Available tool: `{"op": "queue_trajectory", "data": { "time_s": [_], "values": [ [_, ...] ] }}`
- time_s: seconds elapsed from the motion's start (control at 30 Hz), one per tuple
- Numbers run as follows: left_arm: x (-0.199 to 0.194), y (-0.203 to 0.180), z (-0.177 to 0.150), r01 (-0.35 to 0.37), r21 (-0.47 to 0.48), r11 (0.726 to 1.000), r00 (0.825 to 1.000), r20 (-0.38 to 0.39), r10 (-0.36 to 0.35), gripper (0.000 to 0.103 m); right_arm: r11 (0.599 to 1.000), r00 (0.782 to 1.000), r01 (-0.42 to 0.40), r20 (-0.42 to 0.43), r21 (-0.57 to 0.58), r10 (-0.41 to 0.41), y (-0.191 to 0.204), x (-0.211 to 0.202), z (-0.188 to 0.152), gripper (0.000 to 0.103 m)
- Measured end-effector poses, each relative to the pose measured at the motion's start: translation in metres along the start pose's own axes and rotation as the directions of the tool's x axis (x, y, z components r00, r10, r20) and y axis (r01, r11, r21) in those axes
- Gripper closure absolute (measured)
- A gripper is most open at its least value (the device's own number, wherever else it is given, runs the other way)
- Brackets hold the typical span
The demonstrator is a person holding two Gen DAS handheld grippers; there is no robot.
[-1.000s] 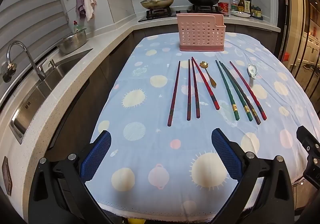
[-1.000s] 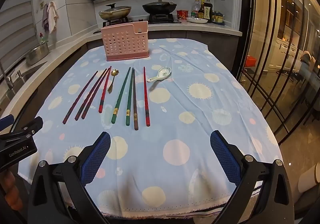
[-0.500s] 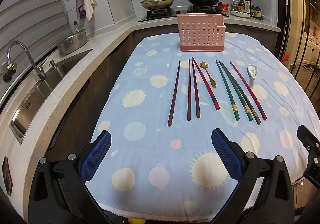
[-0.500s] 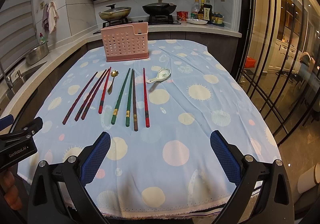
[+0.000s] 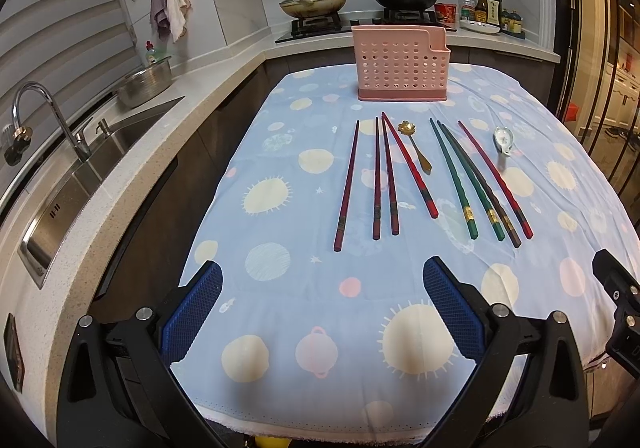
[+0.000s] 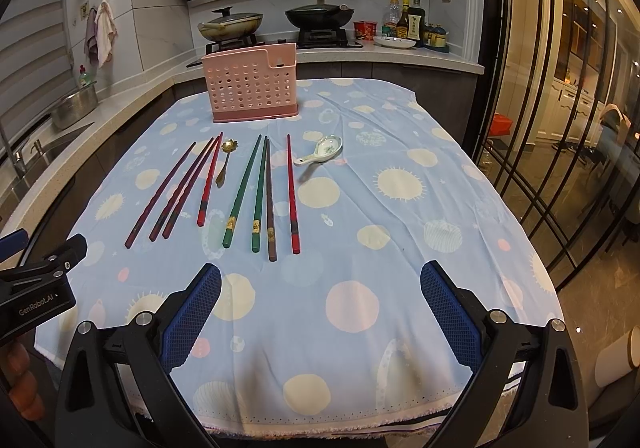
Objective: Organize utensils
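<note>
A pink perforated utensil holder [image 5: 401,65] [image 6: 253,87] stands upright at the far end of the table. In front of it lie several chopsticks in a row: dark red ones [image 5: 346,186] [image 6: 160,194] on the left, green ones [image 5: 454,180] [image 6: 242,192] and a red one [image 6: 292,192] on the right. A gold spoon [image 5: 416,147] [image 6: 225,160] lies among them. A white ceramic spoon [image 5: 503,140] [image 6: 323,150] lies furthest right. My left gripper [image 5: 322,310] and right gripper [image 6: 320,308] are open and empty above the near table edge.
The table wears a blue cloth with dots [image 5: 280,208] [image 6: 400,208]. A counter with a sink [image 5: 92,164] and a metal bowl [image 5: 146,86] runs along the left. A stove with pans [image 5: 360,4] and bottles [image 6: 408,24] stands behind. Glass doors [image 6: 560,128] are on the right.
</note>
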State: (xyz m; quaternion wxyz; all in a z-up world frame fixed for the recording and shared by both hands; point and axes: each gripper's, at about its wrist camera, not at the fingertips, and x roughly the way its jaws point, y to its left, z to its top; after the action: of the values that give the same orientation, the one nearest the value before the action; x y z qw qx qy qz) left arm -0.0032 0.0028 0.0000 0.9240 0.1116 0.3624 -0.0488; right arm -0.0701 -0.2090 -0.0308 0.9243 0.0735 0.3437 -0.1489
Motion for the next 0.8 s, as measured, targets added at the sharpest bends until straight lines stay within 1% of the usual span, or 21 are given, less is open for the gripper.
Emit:
{"op": "queue_trajectory", "data": {
  "time_s": [0.4,0.77,0.8],
  "values": [
    [0.004,-0.002,0.002,-0.004,-0.004,1.0,1.0,-0.001,0.004,0.007,1.0,1.0,0.0,0.002,-0.001,0.0,0.0,0.001,0.0,0.007],
    [0.004,-0.01,-0.003,-0.005,-0.003,1.0,1.0,-0.003,0.005,0.007,1.0,1.0,0.0,-0.003,-0.002,0.0,0.002,0.0,0.001,0.007],
    [0.005,-0.004,0.0,-0.003,-0.004,1.0,1.0,-0.004,0.003,0.007,1.0,1.0,-0.001,-0.003,-0.002,0.001,0.002,0.0,0.001,0.007]
  ]
}}
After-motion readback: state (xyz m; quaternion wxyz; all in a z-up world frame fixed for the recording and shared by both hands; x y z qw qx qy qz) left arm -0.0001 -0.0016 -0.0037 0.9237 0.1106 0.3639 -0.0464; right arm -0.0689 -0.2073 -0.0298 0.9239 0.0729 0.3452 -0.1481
